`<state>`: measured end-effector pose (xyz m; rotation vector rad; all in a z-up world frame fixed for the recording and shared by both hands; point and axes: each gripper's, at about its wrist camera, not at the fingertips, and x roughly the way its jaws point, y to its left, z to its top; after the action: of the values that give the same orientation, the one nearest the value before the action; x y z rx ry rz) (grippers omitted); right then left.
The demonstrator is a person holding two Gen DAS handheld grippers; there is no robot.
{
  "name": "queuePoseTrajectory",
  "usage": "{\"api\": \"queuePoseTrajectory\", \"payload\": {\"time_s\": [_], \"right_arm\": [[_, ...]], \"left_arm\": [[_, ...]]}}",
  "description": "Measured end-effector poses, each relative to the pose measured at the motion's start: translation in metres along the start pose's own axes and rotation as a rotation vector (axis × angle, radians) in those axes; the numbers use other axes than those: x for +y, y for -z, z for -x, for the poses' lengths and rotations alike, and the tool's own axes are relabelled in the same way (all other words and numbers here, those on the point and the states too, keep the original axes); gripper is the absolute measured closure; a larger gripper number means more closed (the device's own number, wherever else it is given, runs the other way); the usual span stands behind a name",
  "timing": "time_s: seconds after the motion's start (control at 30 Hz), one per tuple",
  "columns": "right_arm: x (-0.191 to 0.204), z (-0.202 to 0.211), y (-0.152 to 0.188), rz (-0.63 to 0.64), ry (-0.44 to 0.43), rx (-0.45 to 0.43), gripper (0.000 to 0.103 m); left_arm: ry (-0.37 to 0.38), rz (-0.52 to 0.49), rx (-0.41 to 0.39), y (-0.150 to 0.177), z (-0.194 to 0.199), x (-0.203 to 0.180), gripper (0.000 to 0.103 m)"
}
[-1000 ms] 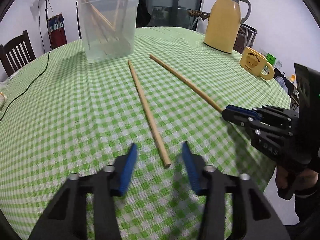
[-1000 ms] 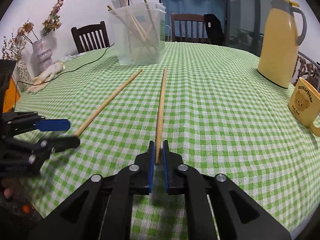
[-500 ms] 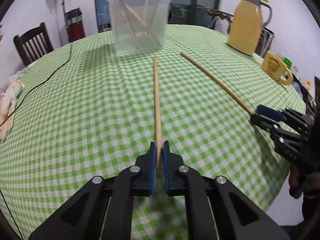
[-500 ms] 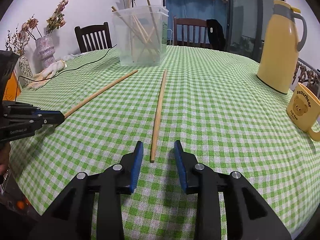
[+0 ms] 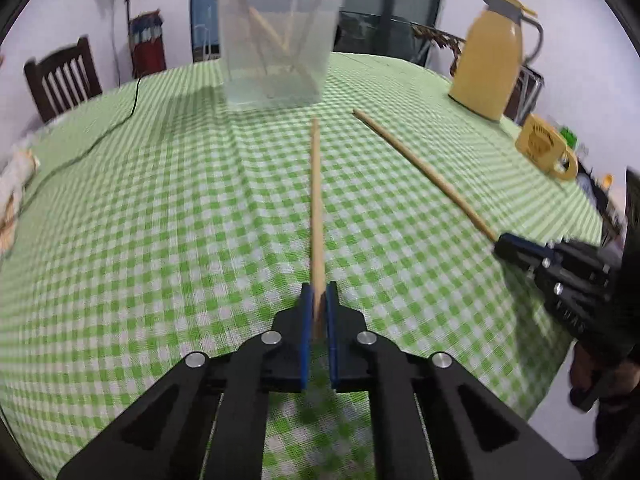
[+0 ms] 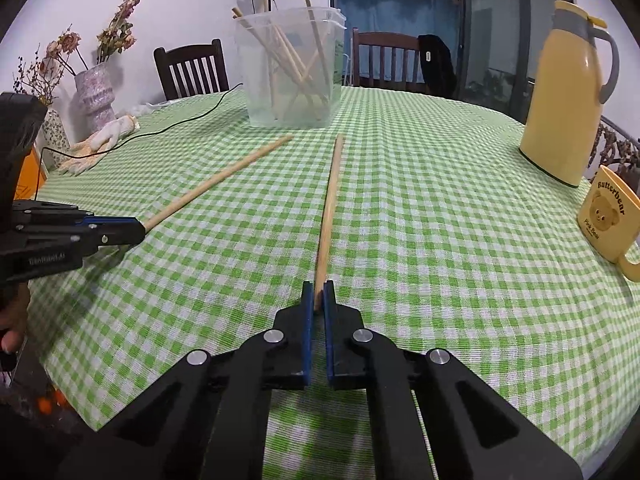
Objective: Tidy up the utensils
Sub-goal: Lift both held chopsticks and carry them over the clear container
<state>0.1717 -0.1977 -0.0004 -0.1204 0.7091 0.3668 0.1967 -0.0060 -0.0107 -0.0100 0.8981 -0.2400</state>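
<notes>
Two long wooden chopsticks lie on the green checked tablecloth. My left gripper [image 5: 318,294] is shut on the near end of one chopstick [image 5: 316,208]. It also shows at the left of the right wrist view [image 6: 138,229], closed on that chopstick [image 6: 224,178]. My right gripper [image 6: 319,292] is shut on the near end of the other chopstick [image 6: 330,204], which also shows in the left wrist view [image 5: 420,168] with the right gripper [image 5: 500,245] at its end. A clear plastic tub [image 6: 290,68] holding several chopsticks stands at the far side; it also shows in the left wrist view [image 5: 278,40].
A yellow thermos jug [image 6: 566,92] and a yellow bear mug [image 6: 610,216] stand at the right. A black cable [image 6: 180,122], a glove [image 6: 104,136] and a vase of dried flowers [image 6: 94,96] are at the left. Wooden chairs [image 6: 190,68] stand behind the table.
My left gripper closed on its chopstick about half a second ago and still holds it. My right gripper opened and has now closed again on its chopstick end.
</notes>
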Motion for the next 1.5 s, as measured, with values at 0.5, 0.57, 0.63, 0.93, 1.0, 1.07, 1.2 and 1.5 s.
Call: {"api": "queuePoseTrajectory", "payload": {"time_s": [0.5,0.57,0.63,0.93,1.0,1.07,1.2,1.5], "right_arm": [[0.009,0.048,-0.039,0.051,0.004,-0.151,0.099],[0.012,0.058,-0.045,0.060,0.000,-0.182,0.099],[0.014,0.066,-0.051,0.067,-0.007,-0.203,0.099],[0.018,0.090,-0.076,0.106,0.006,-0.280,0.099],[0.016,0.094,-0.082,0.108,0.008,-0.292,0.099],[0.017,0.096,-0.088,0.113,0.011,-0.304,0.099],[0.015,0.097,-0.096,0.120,0.013,-0.315,0.099],[0.013,0.096,-0.123,0.137,-0.032,-0.328,0.099]], "left_arm": [[0.007,0.029,-0.145,-0.009,0.081,0.013,0.099],[0.017,0.026,-0.174,-0.012,0.095,0.014,0.099],[0.030,0.029,-0.197,-0.014,0.105,0.016,0.099],[0.061,-0.004,-0.266,-0.027,0.143,0.019,0.099],[0.056,-0.014,-0.277,-0.032,0.148,0.019,0.099],[0.054,-0.020,-0.283,-0.037,0.152,0.021,0.099],[0.040,-0.030,-0.304,-0.046,0.158,0.023,0.099],[0.057,-0.061,-0.358,-0.088,0.170,0.030,0.099]]}}
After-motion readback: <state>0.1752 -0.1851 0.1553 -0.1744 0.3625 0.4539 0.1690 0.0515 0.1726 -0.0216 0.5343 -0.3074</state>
